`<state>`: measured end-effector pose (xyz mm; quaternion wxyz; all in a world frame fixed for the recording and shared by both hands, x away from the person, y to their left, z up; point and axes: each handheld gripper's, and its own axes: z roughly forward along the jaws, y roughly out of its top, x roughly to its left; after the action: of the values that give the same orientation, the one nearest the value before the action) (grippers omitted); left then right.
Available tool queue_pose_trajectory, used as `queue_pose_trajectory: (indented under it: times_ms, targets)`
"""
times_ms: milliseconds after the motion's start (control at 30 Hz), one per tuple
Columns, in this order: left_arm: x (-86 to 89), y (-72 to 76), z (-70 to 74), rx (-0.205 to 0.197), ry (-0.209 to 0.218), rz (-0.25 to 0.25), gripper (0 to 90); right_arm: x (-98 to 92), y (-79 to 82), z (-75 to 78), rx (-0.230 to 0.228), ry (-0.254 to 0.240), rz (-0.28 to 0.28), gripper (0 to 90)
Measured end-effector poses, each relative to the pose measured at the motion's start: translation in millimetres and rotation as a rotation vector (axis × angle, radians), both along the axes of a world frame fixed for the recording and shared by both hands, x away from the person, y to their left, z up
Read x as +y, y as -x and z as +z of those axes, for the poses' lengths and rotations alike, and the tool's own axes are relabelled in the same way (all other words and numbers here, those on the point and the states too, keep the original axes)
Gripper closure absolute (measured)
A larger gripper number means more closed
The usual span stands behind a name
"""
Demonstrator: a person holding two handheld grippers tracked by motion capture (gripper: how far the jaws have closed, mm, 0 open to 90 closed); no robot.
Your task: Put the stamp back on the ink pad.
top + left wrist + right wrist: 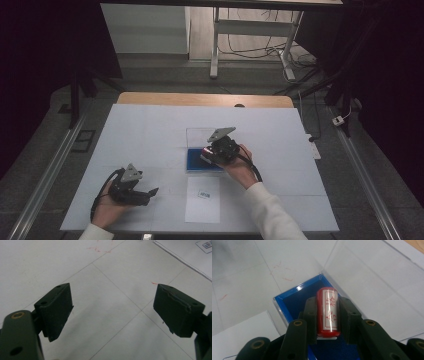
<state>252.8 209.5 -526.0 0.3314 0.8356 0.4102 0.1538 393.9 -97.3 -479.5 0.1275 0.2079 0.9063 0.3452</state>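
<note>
the right tool [327, 322] is clamped on a red stamp [327, 312], its long axis running along the jaws and its far end aimed down over the blue ink pad [287, 300] in the open clear case [197, 135], likely for inking. the left tool [112, 312] rests open and empty on the white worktop [150, 130], clear of the paper sheet [202, 200].

Grey floor [165, 75], dim room — white desk legs [215, 45], tangled cables [255, 50] behind.

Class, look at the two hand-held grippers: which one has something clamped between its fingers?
The right gripper: it grips a red cylindrical stamp above the blue ink pad case. The left gripper stands open over the white table.
</note>
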Motion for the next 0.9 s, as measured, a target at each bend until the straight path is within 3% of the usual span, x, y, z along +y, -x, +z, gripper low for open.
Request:
queue_pose_trajectory:
  times_ms: [200, 267, 533, 667, 900]
  targets:
    - [-0.1, 0.0, -0.2, 0.001, 0.000, 0.000, 16.0, 2.9, -0.3, -3.7, -0.010, 0.032, 0.008, 68.3]
    - [0.1, -0.2, -0.3, 0.002, 0.001, -0.001, 16.0, 3.4, -0.2, -4.8, -0.016, 0.034, 0.014, 64.1]
    - [0.2, -0.4, -0.8, 0.006, 0.003, 0.001, 16.0, -8.5, 3.1, 7.0, -0.001, -0.073, -0.017, 47.8]
    - [-0.1, -0.8, -0.7, 0.004, 0.013, 0.003, 15.9, -18.1, 6.9, 13.1, -0.002, -0.115, -0.018, 45.4]
    - [0.4, -0.6, 0.7, 0.002, 0.036, 0.004, 15.9, -36.4, 16.4, 19.7, -0.015, -0.140, -0.018, 43.9]
